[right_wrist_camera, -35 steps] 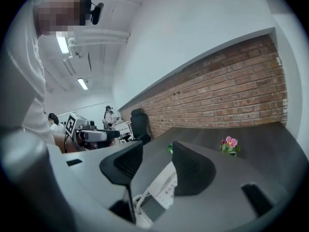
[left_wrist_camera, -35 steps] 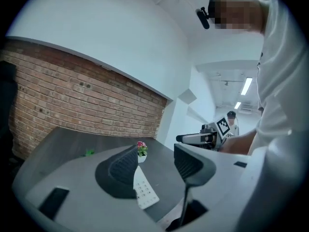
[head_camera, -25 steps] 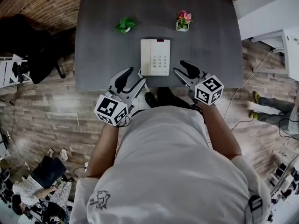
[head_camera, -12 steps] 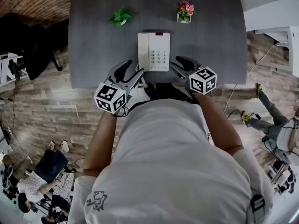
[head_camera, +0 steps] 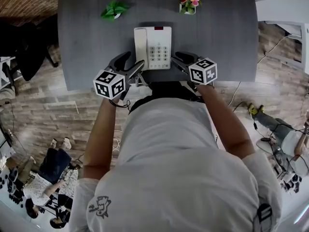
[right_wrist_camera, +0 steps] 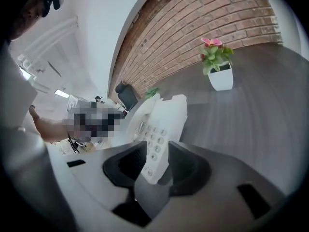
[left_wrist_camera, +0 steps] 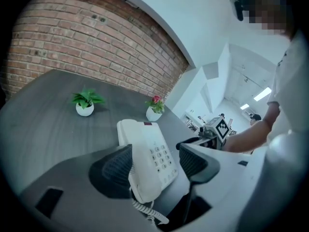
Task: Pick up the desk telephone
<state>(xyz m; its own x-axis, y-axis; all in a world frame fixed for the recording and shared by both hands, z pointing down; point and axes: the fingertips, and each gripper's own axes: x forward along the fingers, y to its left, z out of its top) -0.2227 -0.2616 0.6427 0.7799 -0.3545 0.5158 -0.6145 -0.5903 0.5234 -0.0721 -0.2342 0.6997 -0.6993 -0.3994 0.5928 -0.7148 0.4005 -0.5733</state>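
**Finding.** The phone [head_camera: 153, 47] lies flat on the tabletop [head_camera: 227, 37] near its front edge, with the handset seated.

**Tongs.**
- Left tongs [left_wrist_camera: 155, 153] stand wide, have just been opening, and straddle the phone's 7 o'clock corner without pressing.
- Right tongs [right_wrist_camera: 155, 153] are about half apart and have just been closing. They bracket the 5 o'clock corner, and no firm contact shows.

**Judgement.** Both should seat deeper on the base, clear of the coiled cord [left_wrist_camera: 146, 209]. They should then close evenly and lift level, so the handset does not slip off.

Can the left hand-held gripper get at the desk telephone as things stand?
Probably yes: the left hand-held gripper, its jaws just opened wider, straddles the near handset corner of the desk telephone; only the coiled cord hangs close by.
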